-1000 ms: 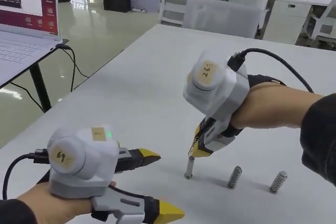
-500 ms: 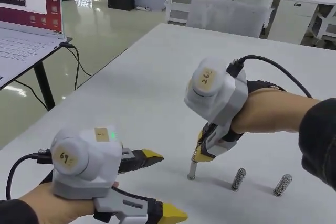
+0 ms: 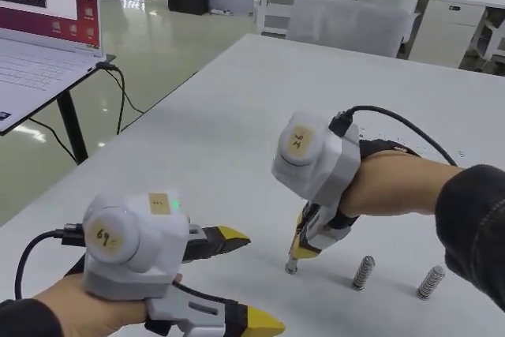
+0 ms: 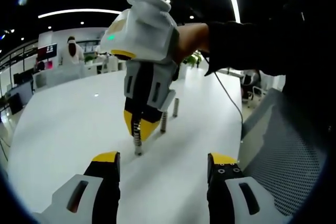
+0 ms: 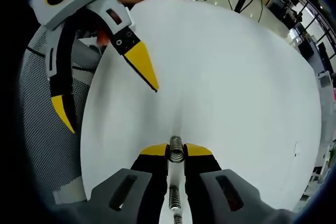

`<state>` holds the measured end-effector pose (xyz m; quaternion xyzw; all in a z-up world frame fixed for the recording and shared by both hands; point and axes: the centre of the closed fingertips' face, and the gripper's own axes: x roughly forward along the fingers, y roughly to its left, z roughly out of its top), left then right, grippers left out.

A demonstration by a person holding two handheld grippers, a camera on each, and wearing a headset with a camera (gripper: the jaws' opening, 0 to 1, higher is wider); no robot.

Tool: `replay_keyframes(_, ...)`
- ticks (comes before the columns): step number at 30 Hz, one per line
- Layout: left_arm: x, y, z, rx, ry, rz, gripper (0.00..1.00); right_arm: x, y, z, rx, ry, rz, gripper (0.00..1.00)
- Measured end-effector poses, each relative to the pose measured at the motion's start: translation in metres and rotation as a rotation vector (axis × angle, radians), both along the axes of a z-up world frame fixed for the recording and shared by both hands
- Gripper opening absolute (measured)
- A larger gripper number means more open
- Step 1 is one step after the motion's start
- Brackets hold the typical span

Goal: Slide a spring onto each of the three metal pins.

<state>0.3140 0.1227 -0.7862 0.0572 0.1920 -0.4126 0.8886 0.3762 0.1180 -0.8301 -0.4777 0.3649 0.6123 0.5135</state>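
White table (image 3: 221, 140) is spread beneath both tools. Left gripper (image 3: 256, 280) is held with yellow-tipped jaws apart. Right gripper (image 3: 298, 252) is clamped on a coiled spring (image 5: 176, 150) around an upright metal pin (image 3: 291, 267). Two more springs (image 3: 363, 272) are stood upright to the right.

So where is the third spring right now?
The spring sits clamped in the right gripper, over the leftmost pin in the head view, left of two sprung pins.

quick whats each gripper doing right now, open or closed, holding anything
Left gripper: open, holding nothing.
Right gripper: shut on a spring.
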Motion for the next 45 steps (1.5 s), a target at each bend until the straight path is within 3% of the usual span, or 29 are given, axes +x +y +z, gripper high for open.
replay_keyframes(14, 0.000, 0.002, -0.001, 0.007, 0.005, 0.002, 0.62, -0.002, 0.001, -0.018, -0.015, -0.005, 0.003, 0.09)
replay_keyframes(28, 0.002, 0.001, -0.004, 0.008, 0.010, -0.006, 0.62, -0.002, -0.002, -0.023, -0.020, 0.006, -0.003, 0.10)
replay_keyframes(45, 0.006, -0.003, -0.003, 0.009, 0.009, -0.020, 0.63, 0.006, -0.023, -0.015, 0.027, 0.010, -0.065, 0.28)
